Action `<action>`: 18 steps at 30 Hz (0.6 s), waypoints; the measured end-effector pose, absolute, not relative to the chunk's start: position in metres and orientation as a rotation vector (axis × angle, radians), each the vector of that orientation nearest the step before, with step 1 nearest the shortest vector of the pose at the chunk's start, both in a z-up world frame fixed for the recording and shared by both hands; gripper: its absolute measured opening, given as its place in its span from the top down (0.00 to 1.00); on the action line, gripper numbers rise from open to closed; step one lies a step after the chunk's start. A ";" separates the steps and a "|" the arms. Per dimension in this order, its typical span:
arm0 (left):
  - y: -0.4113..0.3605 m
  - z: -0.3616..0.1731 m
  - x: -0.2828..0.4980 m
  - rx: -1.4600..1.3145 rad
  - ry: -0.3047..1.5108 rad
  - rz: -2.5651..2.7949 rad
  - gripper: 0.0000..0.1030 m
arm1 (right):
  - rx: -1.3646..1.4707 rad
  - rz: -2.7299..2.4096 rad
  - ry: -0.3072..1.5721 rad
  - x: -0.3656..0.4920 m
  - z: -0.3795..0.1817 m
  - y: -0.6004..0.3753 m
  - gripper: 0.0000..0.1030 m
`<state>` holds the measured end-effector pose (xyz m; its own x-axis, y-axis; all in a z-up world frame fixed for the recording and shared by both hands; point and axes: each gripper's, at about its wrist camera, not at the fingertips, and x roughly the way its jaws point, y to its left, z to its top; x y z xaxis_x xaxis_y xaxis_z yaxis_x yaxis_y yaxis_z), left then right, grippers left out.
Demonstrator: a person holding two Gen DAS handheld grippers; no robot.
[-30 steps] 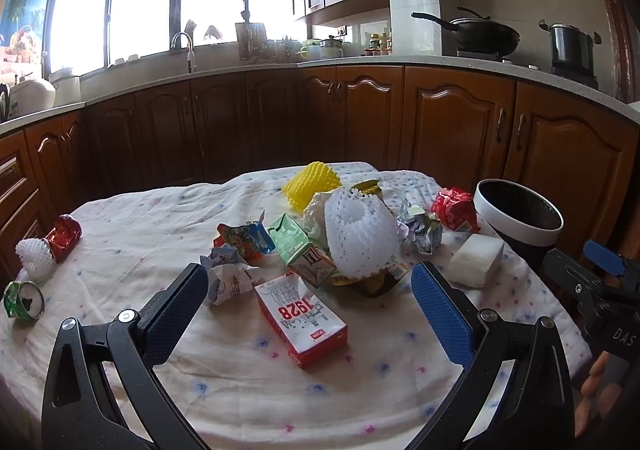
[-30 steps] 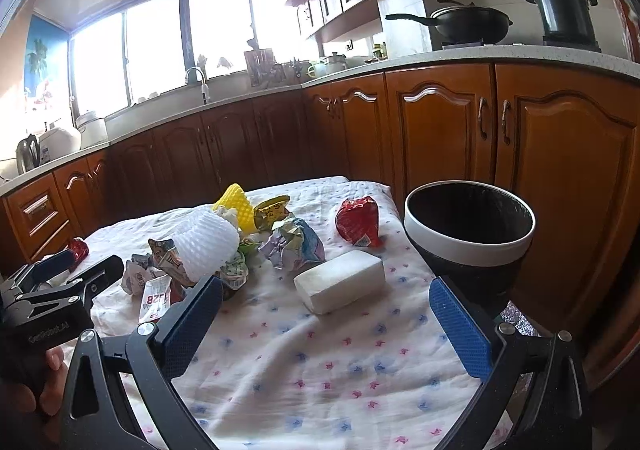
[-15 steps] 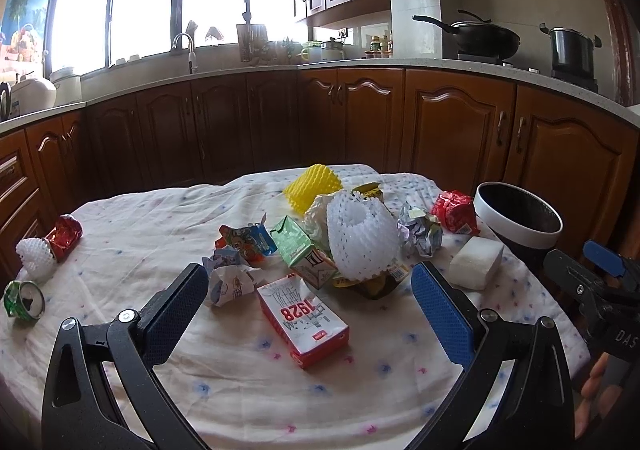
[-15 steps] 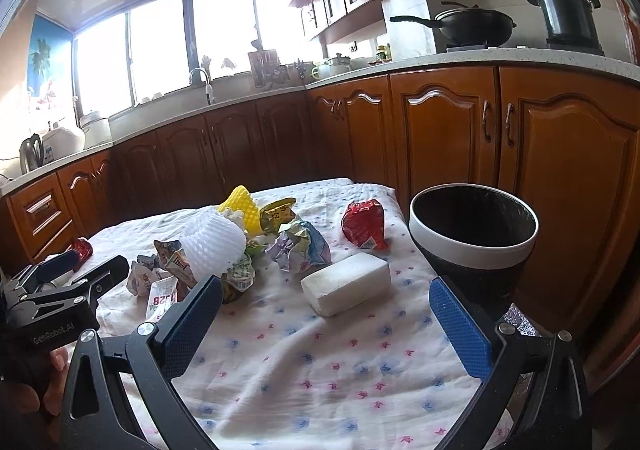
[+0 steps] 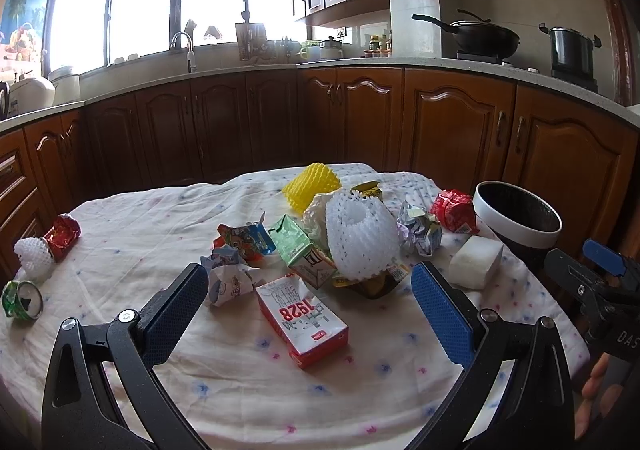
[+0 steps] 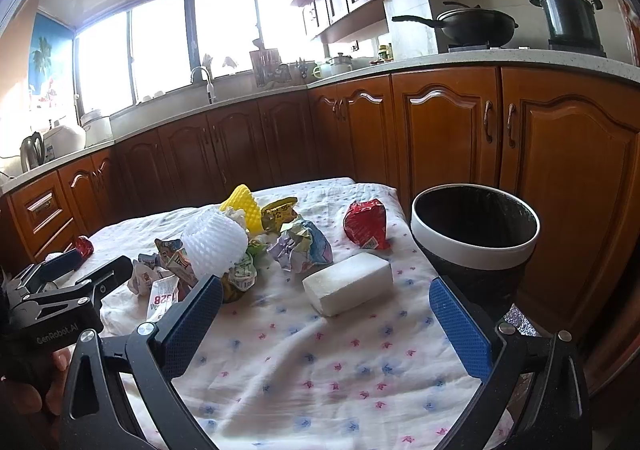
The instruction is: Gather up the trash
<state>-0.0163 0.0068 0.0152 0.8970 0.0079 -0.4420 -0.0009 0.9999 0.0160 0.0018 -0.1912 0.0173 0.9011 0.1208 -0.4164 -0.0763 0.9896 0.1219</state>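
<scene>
The left gripper (image 5: 310, 292) hangs low over the near edge of the table, jaws spread wide and holding nothing; between its pads, a little ahead, lies the red carton (image 5: 301, 319) marked 1928, flat on the cloth (image 5: 240, 382), so it looks the likely first pick; the spread is ample for the carton's short side. The right gripper (image 6: 325, 312) is likewise wide and empty; it points at the white block (image 6: 347, 283), which lies alone on bare cloth just beside the bin (image 6: 474, 246); that pairing seems sensible, since the bin stands at the right edge of the table and the carry would be short.

Beyond the carton the trash is heaped mid-table: a crumpled wrapper (image 5: 230, 282), a green carton (image 5: 302, 250) leaning on others, a white foam net (image 5: 360, 236) standing over something dark, a yellow net (image 5: 312, 186) behind it, a foil ball (image 5: 418, 232) and a red packet (image 5: 454, 208) nearer the bin. Things in the heap touch and overlap, so pulling one may drag its neighbours; the loose outliers are the safer start.

Well apart, at the left edge, sit a small net (image 5: 34, 258), a red wrapper (image 5: 62, 236) touching it, and a crushed can (image 5: 22, 300); these fall to the left gripper, and face the longest carry. The bin gapes open and looks empty, though its depths are dark; nothing appears collected yet.
</scene>
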 end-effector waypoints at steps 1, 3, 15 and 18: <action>0.007 0.015 -0.016 0.015 0.459 0.003 0.00 | 0.105 0.103 0.436 0.001 0.017 -0.192 0.00; 0.007 0.015 -0.016 0.015 0.458 0.002 0.00 | 0.106 0.103 0.437 0.002 0.017 -0.192 0.00; 0.009 0.010 -0.009 0.000 0.487 -0.029 0.00 | 0.119 0.095 0.465 0.006 0.014 -0.195 0.00; 0.011 0.008 -0.006 -0.015 0.502 -0.031 0.00 | 0.125 0.090 0.480 0.009 0.012 -0.196 0.00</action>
<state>-0.0059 0.0111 0.0084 0.8760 -0.0336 -0.4812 0.0261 0.9994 -0.0223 0.0093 -0.1965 0.0116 0.8834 0.1156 -0.4542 -0.0571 0.9884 0.1405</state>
